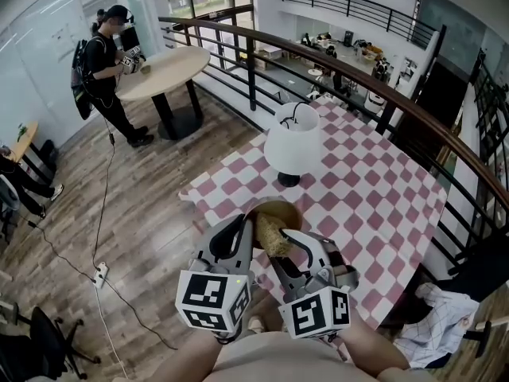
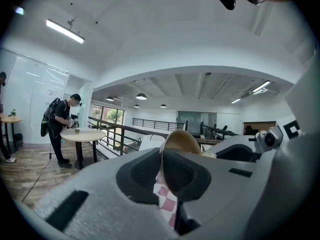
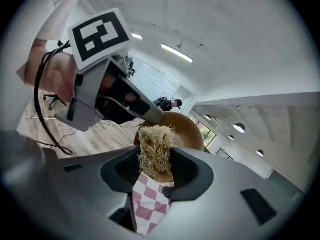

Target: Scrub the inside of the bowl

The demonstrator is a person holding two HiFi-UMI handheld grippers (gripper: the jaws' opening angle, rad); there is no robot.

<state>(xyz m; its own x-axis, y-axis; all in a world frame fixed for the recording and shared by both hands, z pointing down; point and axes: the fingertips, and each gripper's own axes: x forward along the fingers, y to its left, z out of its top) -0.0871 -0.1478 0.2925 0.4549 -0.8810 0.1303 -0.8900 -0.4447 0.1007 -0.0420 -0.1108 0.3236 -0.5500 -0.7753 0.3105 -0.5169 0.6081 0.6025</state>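
Over the table (image 1: 382,189), the left gripper (image 2: 161,176) pinched the bowl (image 2: 182,143) rim steady so the right gripper (image 3: 156,176), clamped on a scrubber (image 3: 154,149), could reach inside.

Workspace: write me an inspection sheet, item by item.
Surface: pink-and-white checked tablecloth.
Job's things: wooden bowl held up and tilted; fibre scrubber at its opening, contact unclear.
Clutter: white lamp standing on the tablecloth.
Grippers: left tool shut on the bowl's rim; right tool shut on the scrubber.
Cables: cable running to a power strip on the wood floor.
Surroundings: railing past the tablecloth; person at a round table.
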